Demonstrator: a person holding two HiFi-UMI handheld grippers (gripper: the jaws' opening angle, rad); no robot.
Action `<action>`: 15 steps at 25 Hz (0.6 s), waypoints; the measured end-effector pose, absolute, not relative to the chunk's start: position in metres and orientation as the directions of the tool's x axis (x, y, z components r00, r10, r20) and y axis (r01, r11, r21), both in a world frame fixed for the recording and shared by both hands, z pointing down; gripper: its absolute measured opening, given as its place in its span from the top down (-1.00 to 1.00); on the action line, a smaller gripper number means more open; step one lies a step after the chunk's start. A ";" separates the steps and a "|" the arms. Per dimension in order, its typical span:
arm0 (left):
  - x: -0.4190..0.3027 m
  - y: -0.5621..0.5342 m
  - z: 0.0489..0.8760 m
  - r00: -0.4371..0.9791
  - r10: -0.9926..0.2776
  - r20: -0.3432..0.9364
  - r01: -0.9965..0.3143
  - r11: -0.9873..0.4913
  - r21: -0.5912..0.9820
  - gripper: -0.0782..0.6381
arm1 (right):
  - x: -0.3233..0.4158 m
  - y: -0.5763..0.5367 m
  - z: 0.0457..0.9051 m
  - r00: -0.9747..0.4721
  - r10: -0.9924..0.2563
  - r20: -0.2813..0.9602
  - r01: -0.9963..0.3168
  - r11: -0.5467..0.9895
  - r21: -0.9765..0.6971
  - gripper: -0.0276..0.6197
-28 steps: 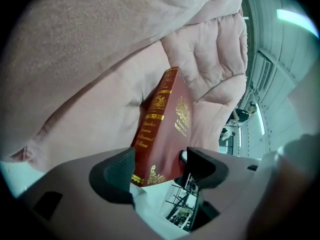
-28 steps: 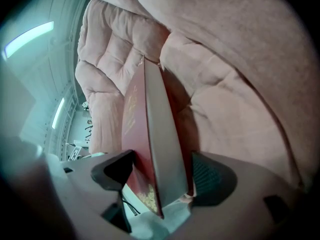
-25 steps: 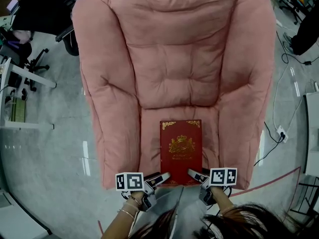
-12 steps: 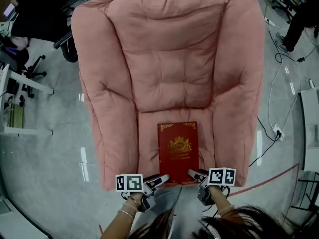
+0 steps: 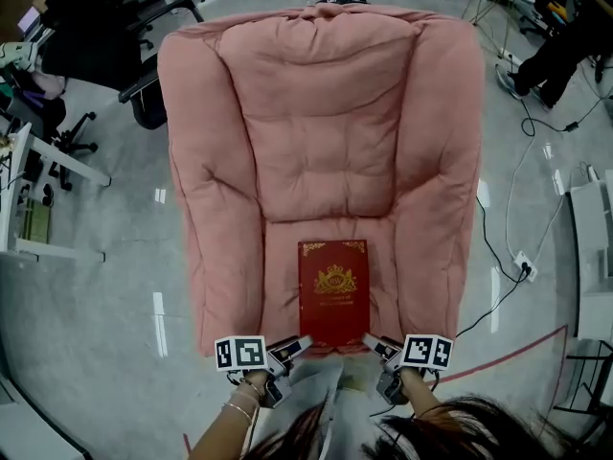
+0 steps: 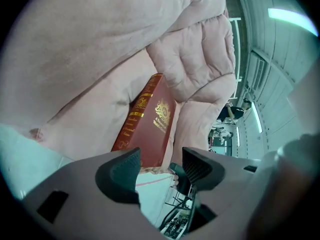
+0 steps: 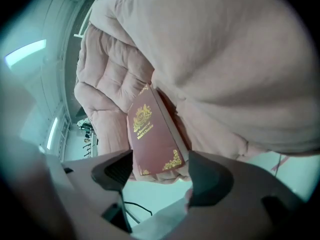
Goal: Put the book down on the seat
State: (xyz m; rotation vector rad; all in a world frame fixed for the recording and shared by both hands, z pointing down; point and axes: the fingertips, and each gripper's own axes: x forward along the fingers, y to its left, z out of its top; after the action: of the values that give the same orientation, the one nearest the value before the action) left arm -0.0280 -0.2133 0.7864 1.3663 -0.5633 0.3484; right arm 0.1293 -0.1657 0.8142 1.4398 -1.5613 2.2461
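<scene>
1. Head view: the red hardback book (image 5: 332, 293) lies flat on the pink padded seat (image 5: 283, 281), with its near end at the front edge. My left gripper (image 5: 299, 344) and right gripper (image 5: 375, 344) hang just off its corners.
2. Left gripper view: my jaws have just been closing a little but still stand apart, with nothing between them.
3. Right gripper view: my jaws are wide apart and empty. The soft seat could let the smooth, stiff book slip off the front.

Office: desks (image 5: 59, 160), swivel chairs (image 5: 86, 17)
</scene>
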 end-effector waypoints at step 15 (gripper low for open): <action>-0.014 -0.164 0.701 0.797 -0.255 0.548 -0.519 0.175 0.837 0.12 | 0.144 -0.122 0.715 -0.623 -0.428 0.655 -0.574 -0.319 -0.754 -0.17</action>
State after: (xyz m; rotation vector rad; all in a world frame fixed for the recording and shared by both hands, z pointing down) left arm -0.0138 -0.1640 0.7009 1.4131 -0.6777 0.2084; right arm 0.1435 -0.1224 0.7151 1.3097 -1.7664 2.0924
